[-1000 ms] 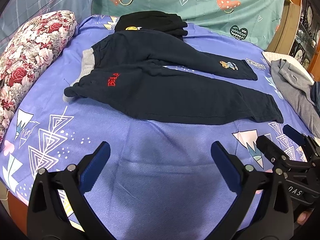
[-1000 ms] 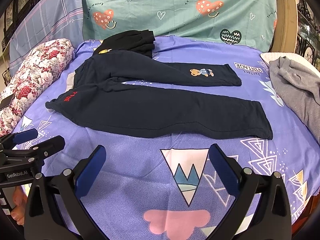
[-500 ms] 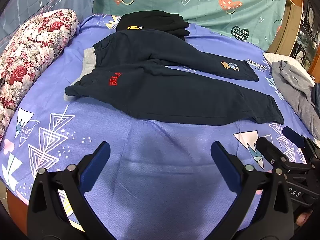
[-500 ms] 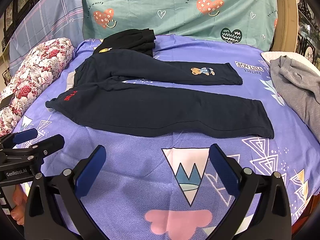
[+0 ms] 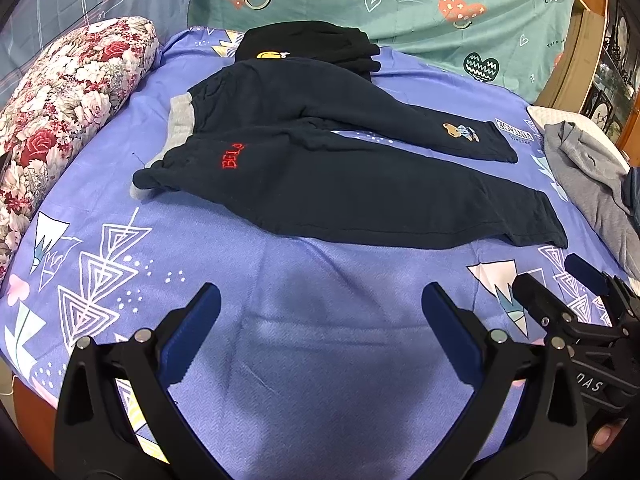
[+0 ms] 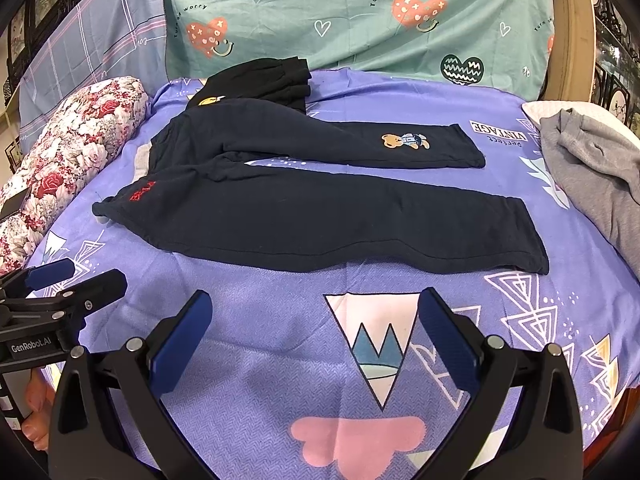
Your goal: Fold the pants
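Nothing has shifted: dark pants (image 5: 360, 184) lie mid-bed (image 5: 320, 360), waist toward the floral pillow (image 5: 68, 92), legs running rightward; left gripper (image 5: 320, 312) and right gripper (image 6: 316, 316) hover near the front edge, jaws apart.

Both the left gripper (image 5: 320, 312) and the right gripper (image 6: 314, 320) are held level with jaws spread wide, gripping nothing.
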A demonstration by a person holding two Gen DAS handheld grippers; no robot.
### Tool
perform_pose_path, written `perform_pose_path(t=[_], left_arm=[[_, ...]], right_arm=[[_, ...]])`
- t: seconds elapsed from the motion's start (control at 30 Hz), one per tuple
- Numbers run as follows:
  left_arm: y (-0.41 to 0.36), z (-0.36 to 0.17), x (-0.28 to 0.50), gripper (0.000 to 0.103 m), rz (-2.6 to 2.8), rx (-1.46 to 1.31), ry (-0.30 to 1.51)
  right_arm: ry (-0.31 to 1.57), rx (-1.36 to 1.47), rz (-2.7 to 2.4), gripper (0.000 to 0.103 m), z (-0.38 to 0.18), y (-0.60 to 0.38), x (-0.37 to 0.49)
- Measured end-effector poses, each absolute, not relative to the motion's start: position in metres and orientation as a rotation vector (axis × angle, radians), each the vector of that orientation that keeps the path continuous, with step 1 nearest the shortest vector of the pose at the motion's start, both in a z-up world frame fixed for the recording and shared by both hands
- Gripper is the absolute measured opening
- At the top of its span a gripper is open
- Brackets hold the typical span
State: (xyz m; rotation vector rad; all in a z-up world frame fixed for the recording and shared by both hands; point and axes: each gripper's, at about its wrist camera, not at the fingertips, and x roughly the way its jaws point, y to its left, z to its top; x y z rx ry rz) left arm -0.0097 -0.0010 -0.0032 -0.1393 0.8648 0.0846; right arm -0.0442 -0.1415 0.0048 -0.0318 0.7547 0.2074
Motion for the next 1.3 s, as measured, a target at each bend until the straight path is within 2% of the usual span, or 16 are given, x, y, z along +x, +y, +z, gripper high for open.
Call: perform_pose_path(t=[0.87,1.3], left_arm=[[0.005,-0.011,-0.003,0.101,0.092,-0.139,0.880],[0.133,-0.043,0.023,0.101,0.172,-0.502,1.005]], right_arm=[[0.789,-0.016,0.216,0.102,-0.004,-0.145,-0.036],[0.936,0.228,0.178,0.102,-0.036,-0.214,-0.006]])
